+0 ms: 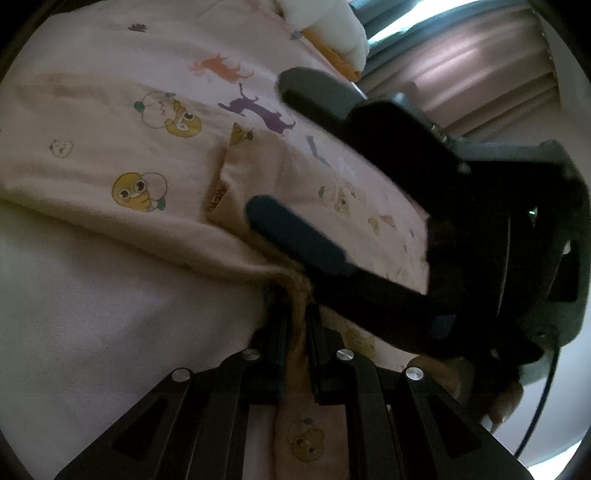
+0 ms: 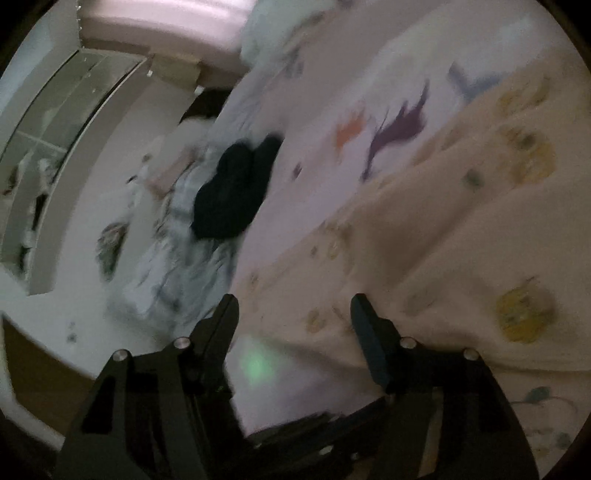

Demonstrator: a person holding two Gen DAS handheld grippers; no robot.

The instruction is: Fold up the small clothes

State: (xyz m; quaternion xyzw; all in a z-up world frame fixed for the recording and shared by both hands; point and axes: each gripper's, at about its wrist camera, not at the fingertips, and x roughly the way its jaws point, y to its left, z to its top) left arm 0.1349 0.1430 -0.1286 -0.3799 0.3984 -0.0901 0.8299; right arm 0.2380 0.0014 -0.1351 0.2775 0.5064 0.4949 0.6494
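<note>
A cream garment [image 1: 110, 155] printed with yellow cartoon faces lies spread on the bed. My left gripper [image 1: 295, 299] is shut on a bunched edge of it, and the cloth runs down between the jaws. A folded flap with a label [image 1: 216, 199] lies near the middle. My right gripper [image 1: 275, 146] comes in from the right, open, with one finger [image 1: 295, 240] low over the flap. In the right wrist view the right gripper [image 2: 294, 299] stands open just above the same garment [image 2: 461, 240], with nothing gripped between its fingers.
Under the garment lies a pink sheet [image 1: 229, 66] with purple and orange animal prints. A dark garment [image 2: 236, 192] and a pale crumpled heap [image 2: 177, 258] lie further along the bed. A white pillow [image 1: 332, 33], curtains [image 1: 480, 66] and a wardrobe [image 2: 55, 147] border it.
</note>
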